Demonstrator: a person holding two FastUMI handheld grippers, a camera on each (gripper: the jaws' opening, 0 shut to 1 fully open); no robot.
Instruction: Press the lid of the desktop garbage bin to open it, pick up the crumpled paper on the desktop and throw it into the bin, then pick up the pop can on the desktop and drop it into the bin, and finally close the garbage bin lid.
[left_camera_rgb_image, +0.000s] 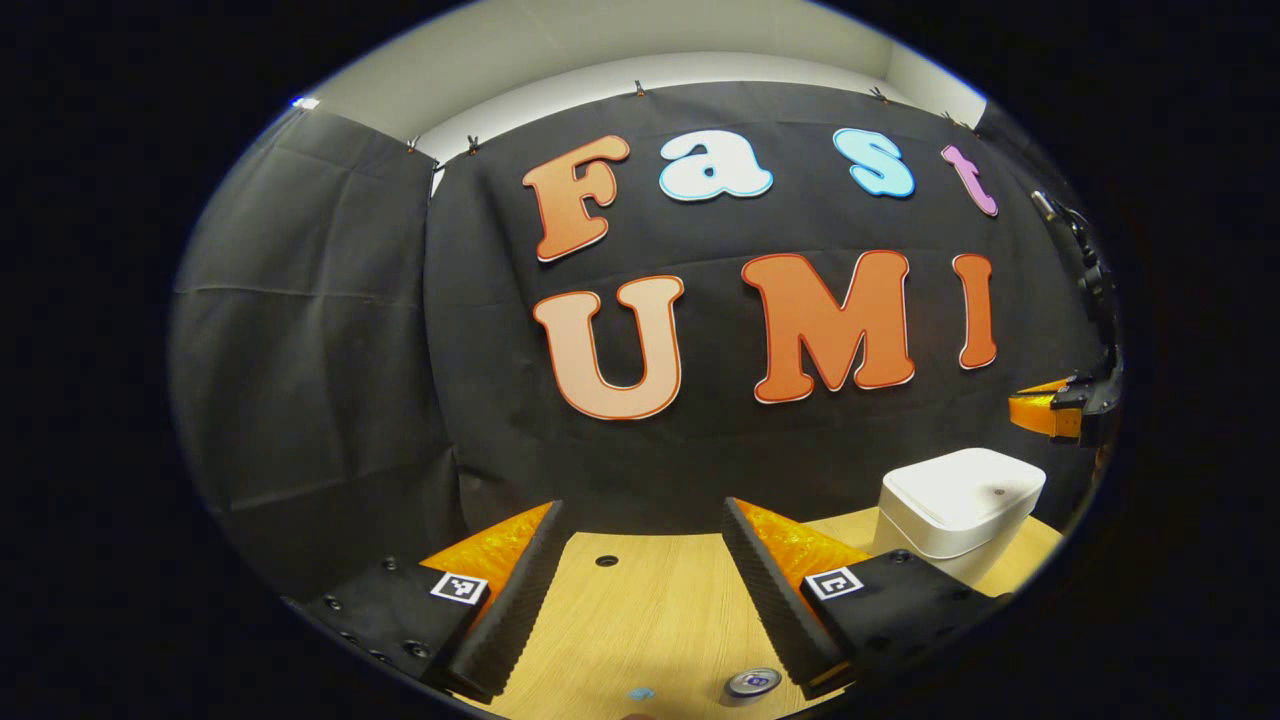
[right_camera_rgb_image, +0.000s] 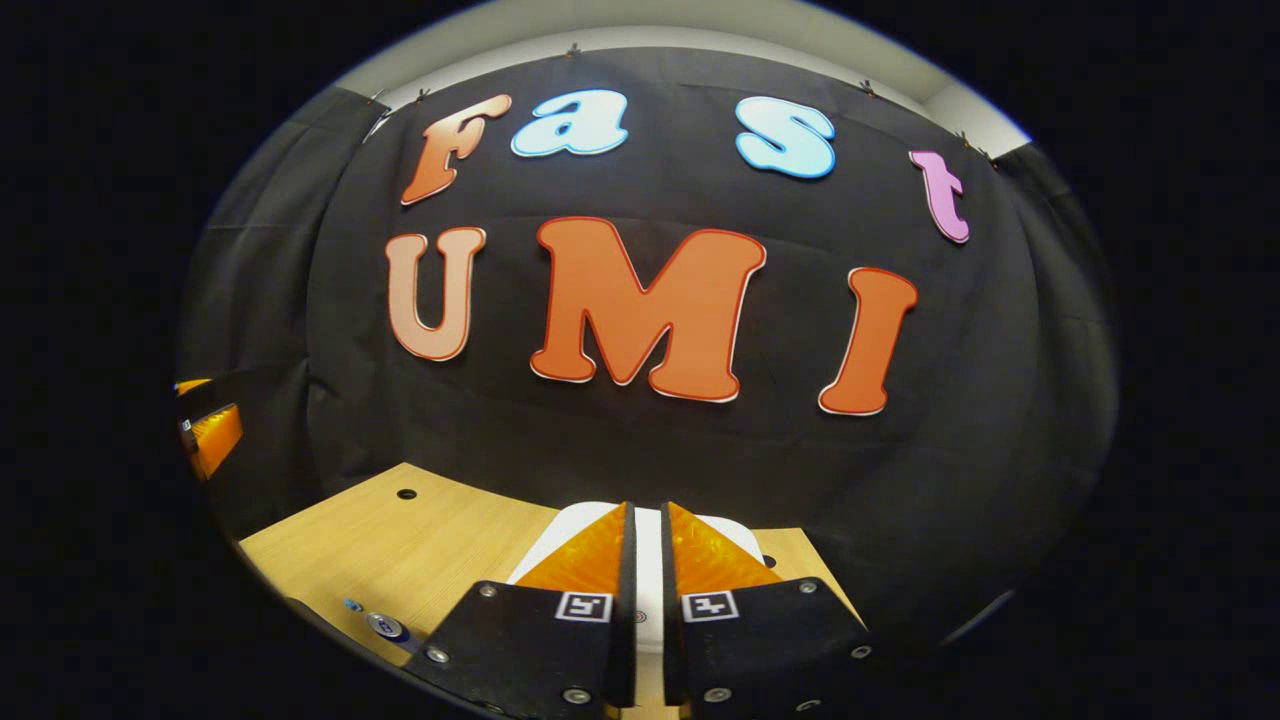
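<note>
Early in the task, by the look of it: bin (left_camera_rgb_image: 955, 510) at 4 o'clock in the left gripper view, lid (left_camera_rgb_image: 965, 487) down, so pressing it open not yet done. Can (left_camera_rgb_image: 752, 684) upright on the desk (left_camera_rgb_image: 650, 610) at 6 o'clock, untouched. Paper too hard to pick out to place. All four steps apparently left.

Left gripper (left_camera_rgb_image: 640, 600) held low over the desk, fingers spread wide, nothing between them, aimed at the wall, can just near its right finger. Right gripper (right_camera_rgb_image: 647, 590) poised over the bin (right_camera_rgb_image: 650, 560), fingers nearly together with only a thin gap, gripping nothing, lined up on the lid; contact with the lid impossible to judge. Seen from the left gripper view, right gripper (left_camera_rgb_image: 1065, 410) at 3 o'clock, above the bin. Can (right_camera_rgb_image: 385, 627) at 7 o'clock in the right gripper view.
</note>
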